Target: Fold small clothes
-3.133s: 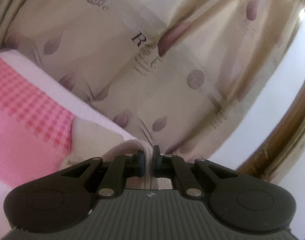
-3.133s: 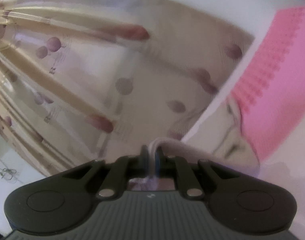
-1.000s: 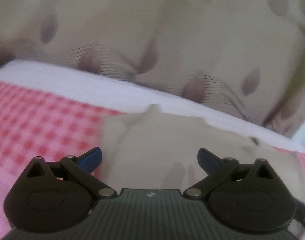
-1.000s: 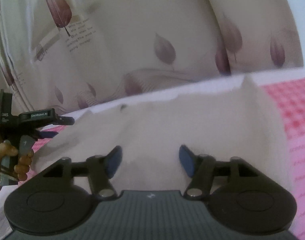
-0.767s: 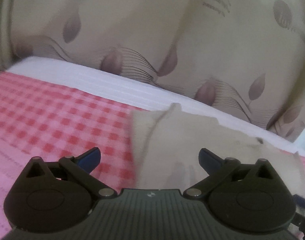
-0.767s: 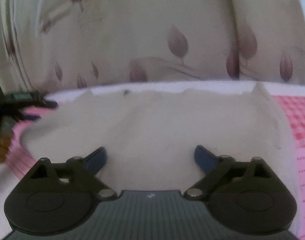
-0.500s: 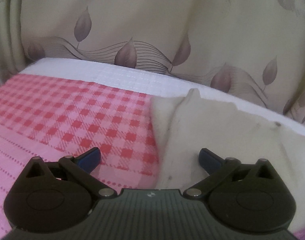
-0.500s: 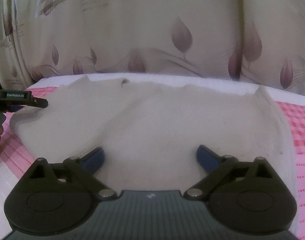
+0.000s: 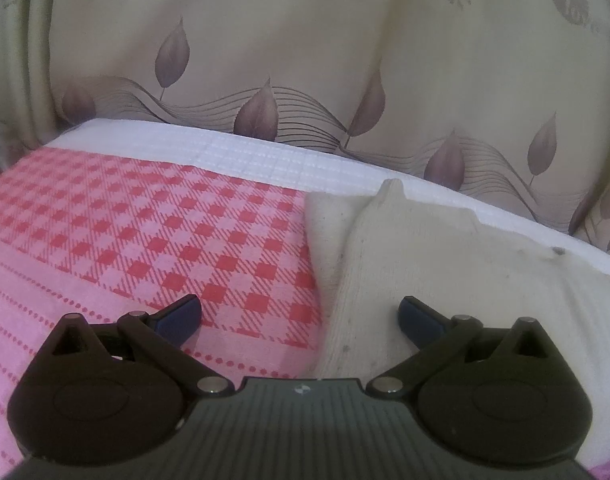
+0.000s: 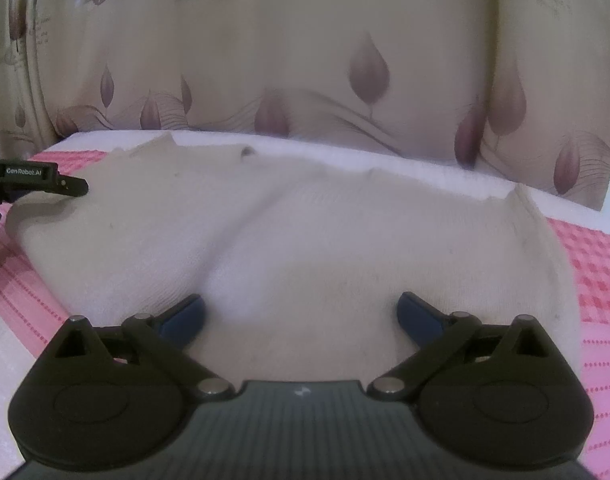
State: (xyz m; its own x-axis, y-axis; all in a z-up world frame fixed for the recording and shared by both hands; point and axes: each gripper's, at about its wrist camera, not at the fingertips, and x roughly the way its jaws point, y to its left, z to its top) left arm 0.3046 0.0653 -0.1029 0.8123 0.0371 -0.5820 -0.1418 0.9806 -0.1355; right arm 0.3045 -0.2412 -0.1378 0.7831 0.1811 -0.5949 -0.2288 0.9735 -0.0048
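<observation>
Cream garment lies flat on the pink checked cloth, its far edge reaching onto the white strip of cover in front of the leaf-print curtain. A fold ridge runs across it from near left to far right in my right wrist view, and its right corner peaks up a little. A small dark speck sits near the far edge.

Right gripper: my fingers have just been spreading and now stand wide, nothing pinched, the garment lying under and ahead of them.

Left gripper: fingers also wide apart and gripping nothing. It sits over the garment's left edge, with one blue pad above the checked cloth and the other above the cream fabric. I can see its black tip at the garment's left corner in the right wrist view.
</observation>
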